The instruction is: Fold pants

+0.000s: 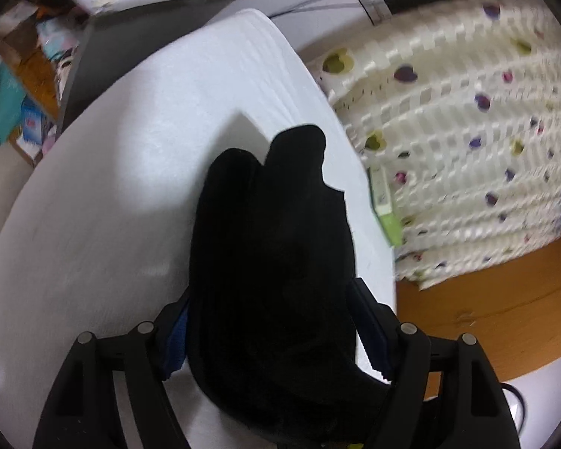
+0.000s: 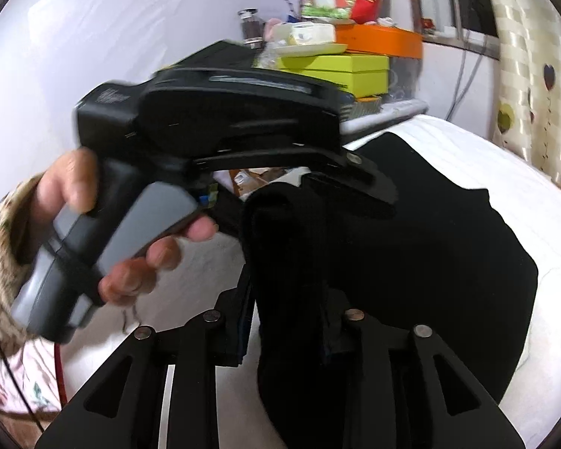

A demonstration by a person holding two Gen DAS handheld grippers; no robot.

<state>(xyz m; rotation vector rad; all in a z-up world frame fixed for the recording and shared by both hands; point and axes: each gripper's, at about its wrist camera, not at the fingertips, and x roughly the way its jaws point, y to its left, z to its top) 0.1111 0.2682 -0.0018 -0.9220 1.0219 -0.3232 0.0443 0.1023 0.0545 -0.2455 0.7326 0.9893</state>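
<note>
The black pants [image 1: 273, 224] lie bunched on a white bed [image 1: 112, 187]. In the left wrist view a thick fold of them runs up between my left gripper's [image 1: 273, 299] fingers, which stand wide apart, and a sliver of white shows beside the right pad. The right wrist view shows the pants [image 2: 430, 247] spread to the right over the bed [image 2: 505, 172]. My right gripper [image 2: 286, 288] is shut on an upright fold of the cloth. The left gripper [image 2: 355, 191], held by a hand [image 2: 131, 277], hovers over the top of that same fold.
A cream curtain with heart shapes [image 1: 467, 131] hangs beyond the bed's right edge, above a wooden floor [image 1: 486, 307]. A green box [image 1: 385, 205] sits at that edge. A shelf with stacked green and orange boxes [image 2: 336, 63] stands past the bed's far end.
</note>
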